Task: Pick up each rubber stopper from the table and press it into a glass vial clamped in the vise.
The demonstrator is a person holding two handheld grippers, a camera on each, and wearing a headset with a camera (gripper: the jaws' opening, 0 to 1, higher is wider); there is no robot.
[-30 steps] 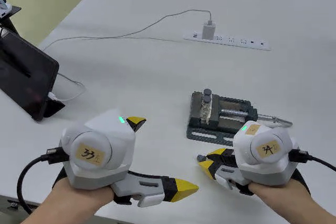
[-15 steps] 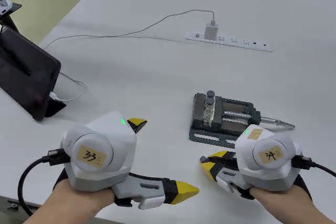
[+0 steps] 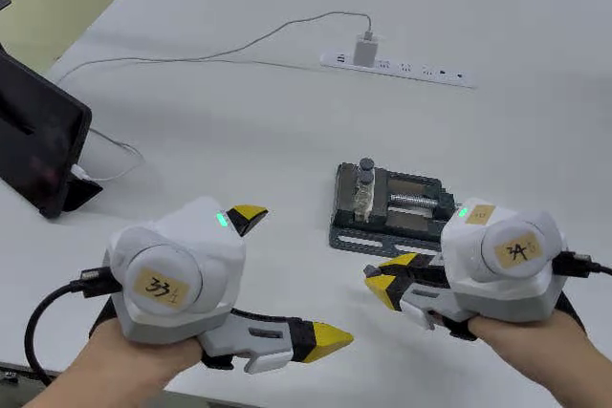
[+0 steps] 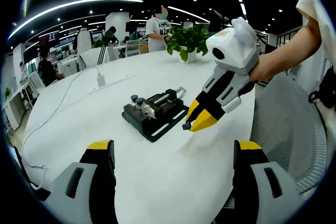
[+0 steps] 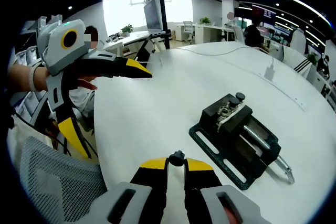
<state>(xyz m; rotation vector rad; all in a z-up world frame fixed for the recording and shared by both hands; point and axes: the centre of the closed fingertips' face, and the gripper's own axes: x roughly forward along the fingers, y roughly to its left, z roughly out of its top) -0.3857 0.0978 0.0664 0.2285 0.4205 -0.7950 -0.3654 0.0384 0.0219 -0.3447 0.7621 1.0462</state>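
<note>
Reading from the left: the left gripper [image 3: 293,276] hovered over the white table [image 3: 239,131], yellow-tipped jaws spread wide and holding nothing. A dark metal bench vise [image 3: 387,215] clamped clear glass vials [image 3: 361,196]; two dark grey rubber stoppers [image 3: 365,171] already sat on top. Whether a third, open vial stood beside them could not be told. The right gripper [image 3: 375,279], just beside the vise, pinched one small dark stopper [image 5: 176,156]. Judged: two seated, one left to press. Count: one vise, three stoppers.
</note>
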